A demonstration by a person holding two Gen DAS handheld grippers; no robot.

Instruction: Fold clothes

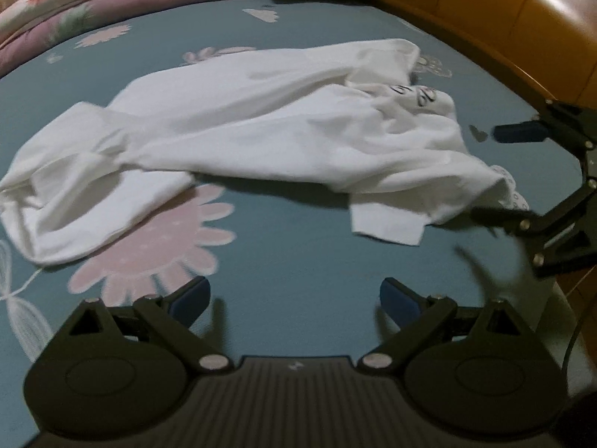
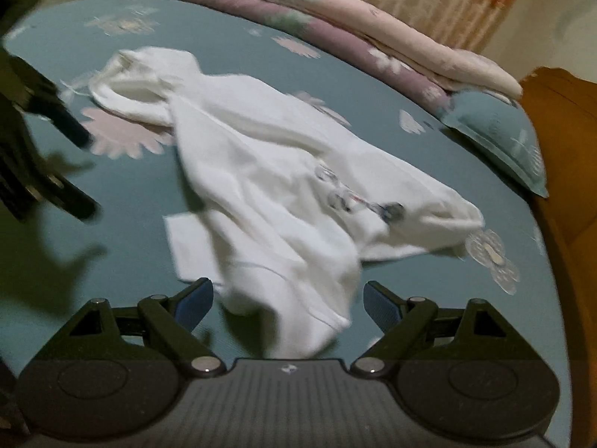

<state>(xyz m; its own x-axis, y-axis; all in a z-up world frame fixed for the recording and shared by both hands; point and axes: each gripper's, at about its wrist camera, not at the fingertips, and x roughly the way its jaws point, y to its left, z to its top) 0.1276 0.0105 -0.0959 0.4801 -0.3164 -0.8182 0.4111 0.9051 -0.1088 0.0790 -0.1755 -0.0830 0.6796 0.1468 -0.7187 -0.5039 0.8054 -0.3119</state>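
A white garment (image 1: 253,138) with a small dark print lies crumpled across the teal flowered bedsheet (image 1: 298,254). My left gripper (image 1: 294,298) is open and empty, above bare sheet just in front of the garment. My right gripper (image 2: 288,300) is open, and a fold of the garment (image 2: 276,201) hangs down between its fingers; neither pad presses on it. The right gripper also shows at the right edge of the left wrist view (image 1: 496,171), open beside the garment's corner. The left gripper shows at the left edge of the right wrist view (image 2: 80,173).
Folded pink and purple quilts (image 2: 335,33) lie along the far side of the bed. A teal pillow (image 2: 500,138) rests by the orange wooden headboard (image 1: 503,26). The sheet (image 2: 112,201) lies around the garment.
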